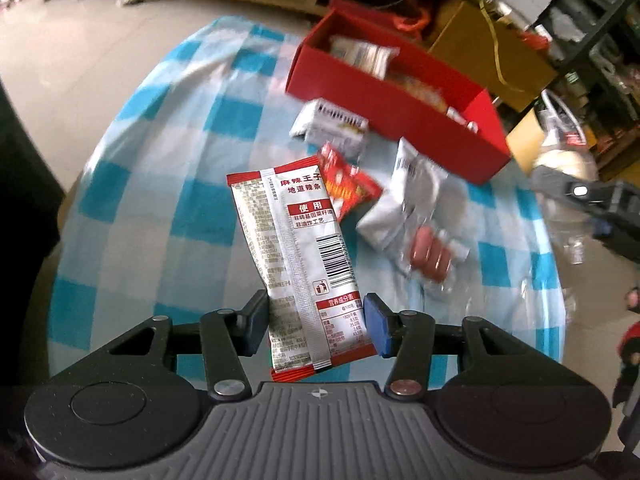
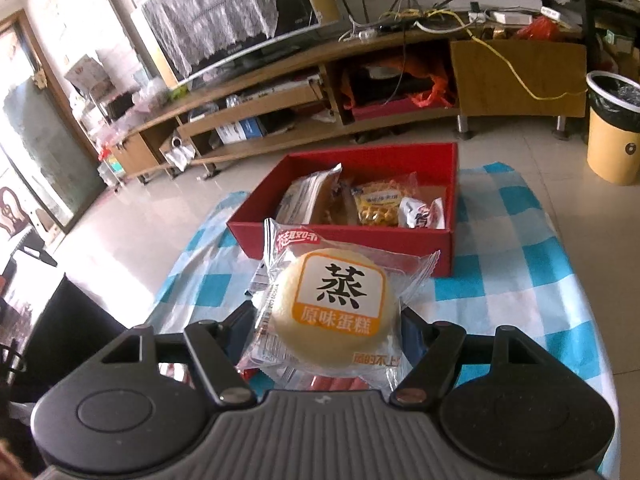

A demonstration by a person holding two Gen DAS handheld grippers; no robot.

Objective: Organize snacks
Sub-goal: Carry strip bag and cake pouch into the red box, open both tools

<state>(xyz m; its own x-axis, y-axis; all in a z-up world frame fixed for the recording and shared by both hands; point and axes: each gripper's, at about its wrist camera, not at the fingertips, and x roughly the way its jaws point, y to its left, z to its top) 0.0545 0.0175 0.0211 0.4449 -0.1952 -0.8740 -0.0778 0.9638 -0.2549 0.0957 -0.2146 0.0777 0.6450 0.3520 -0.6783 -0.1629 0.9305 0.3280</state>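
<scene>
Now your left gripper [image 1: 316,326] is clamped on the lower end of the spicy-strip packet [image 1: 298,256], clear of the checked cloth [image 1: 192,204], and your right gripper [image 2: 326,330] is clamped on the wrapped steamed cake [image 2: 332,312]. Keep both squeezes steady and carry each over the near wall of the red box [image 2: 340,242] before letting go. The packet is flat and silver with red ends, barcode side up; it will likely flop. The box already holds several packs, so aim for its open corner. Loose snacks, among them a sausage pack [image 1: 430,254], wait on the cloth.
</scene>
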